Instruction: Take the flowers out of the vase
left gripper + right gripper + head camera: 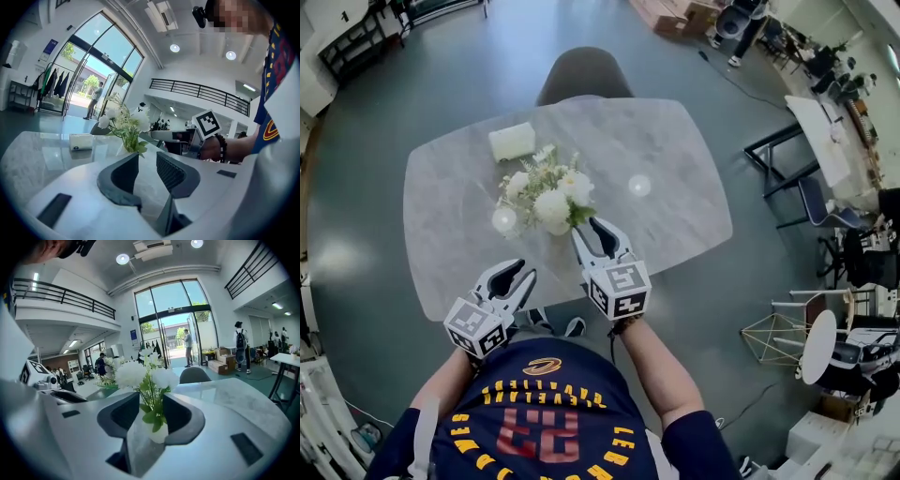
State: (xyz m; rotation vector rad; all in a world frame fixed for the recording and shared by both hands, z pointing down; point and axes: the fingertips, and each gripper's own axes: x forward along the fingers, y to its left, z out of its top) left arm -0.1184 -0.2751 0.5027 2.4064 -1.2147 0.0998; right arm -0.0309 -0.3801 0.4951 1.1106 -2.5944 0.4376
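A bunch of white flowers (551, 195) with green leaves stands on the grey marble table (675, 220), and the blooms hide the vase from above. In the right gripper view the flowers (140, 373) rise from a small white vase (158, 432), seen through the gap of my right gripper (152, 401). My right gripper (586, 227) is open, its tips just short of the bunch's near side, touching nothing. My left gripper (523, 272) is open and empty over the table's near edge, left of and below the flowers (123, 119).
A white tissue pack (513, 141) lies at the back left of the table. A dark chair (584, 75) stands behind the table's far edge. Desks, chairs and wire frames crowd the room's right side (825, 328).
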